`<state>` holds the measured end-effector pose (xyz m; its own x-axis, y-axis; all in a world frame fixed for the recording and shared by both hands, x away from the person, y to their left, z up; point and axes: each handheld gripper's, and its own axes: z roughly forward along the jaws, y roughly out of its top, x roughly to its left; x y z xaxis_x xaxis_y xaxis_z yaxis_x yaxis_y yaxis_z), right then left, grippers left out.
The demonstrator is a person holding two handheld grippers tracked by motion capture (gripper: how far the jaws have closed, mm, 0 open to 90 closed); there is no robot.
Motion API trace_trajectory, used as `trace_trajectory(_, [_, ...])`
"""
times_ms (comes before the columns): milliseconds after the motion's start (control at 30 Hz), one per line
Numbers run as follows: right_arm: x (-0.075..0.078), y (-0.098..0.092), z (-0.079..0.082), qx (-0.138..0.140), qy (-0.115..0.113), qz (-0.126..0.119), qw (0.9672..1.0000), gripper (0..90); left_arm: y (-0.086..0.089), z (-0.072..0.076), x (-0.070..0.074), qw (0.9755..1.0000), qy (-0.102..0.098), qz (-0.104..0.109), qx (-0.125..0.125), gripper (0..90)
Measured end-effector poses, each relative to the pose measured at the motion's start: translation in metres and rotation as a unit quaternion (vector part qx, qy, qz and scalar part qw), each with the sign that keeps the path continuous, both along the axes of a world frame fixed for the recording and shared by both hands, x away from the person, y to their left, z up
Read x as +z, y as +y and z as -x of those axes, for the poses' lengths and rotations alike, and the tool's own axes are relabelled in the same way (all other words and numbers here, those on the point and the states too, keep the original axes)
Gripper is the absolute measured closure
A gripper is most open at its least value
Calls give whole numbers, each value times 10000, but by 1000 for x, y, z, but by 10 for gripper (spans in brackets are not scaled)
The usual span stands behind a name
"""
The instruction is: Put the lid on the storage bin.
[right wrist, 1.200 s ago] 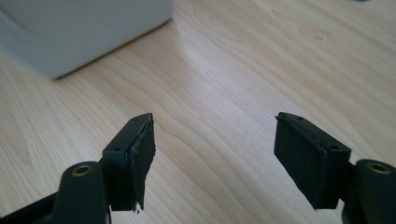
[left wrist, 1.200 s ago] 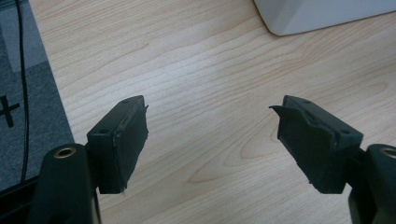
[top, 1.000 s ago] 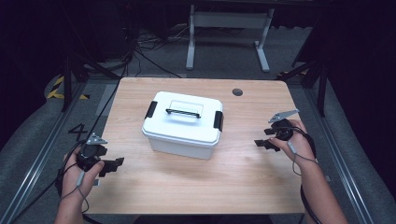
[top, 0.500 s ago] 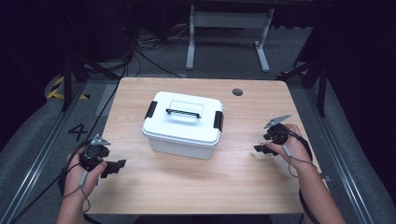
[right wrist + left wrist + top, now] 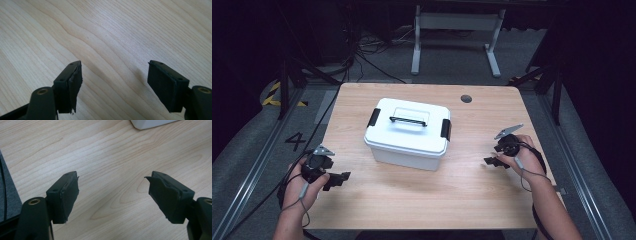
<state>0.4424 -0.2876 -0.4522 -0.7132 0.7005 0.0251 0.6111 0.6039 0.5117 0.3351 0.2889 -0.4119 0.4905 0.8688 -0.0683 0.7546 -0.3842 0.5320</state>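
— White storage box (image 5: 408, 132) sits mid-table, a bit left of centre, lid on, both black side latches down.

— Step in hand?

— The approach, I'd judge. Left gripper (image 5: 337, 180) rests near-left, right gripper (image 5: 490, 161) near-right — both well apart from it, jaws spread wide, gripping nothing.

— Next?

— Probably each goes inward to a latch, jaws level with the clip. Both hands sit low, grippers pointing inward.

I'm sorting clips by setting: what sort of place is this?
Probably a lab or recording studio, not a home: a bare light wooden table on grey carpet, dark surroundings, loose black cables on the floor behind, and yellow-black hazard tape beside a floor rail.
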Motion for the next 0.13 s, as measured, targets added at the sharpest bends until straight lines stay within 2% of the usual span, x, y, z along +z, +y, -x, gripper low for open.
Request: trace_trajectory(133, [1, 0, 1, -15, -12, -26, 10000, 284, 0, -1, 0, 10000, 12, 28, -8, 242])
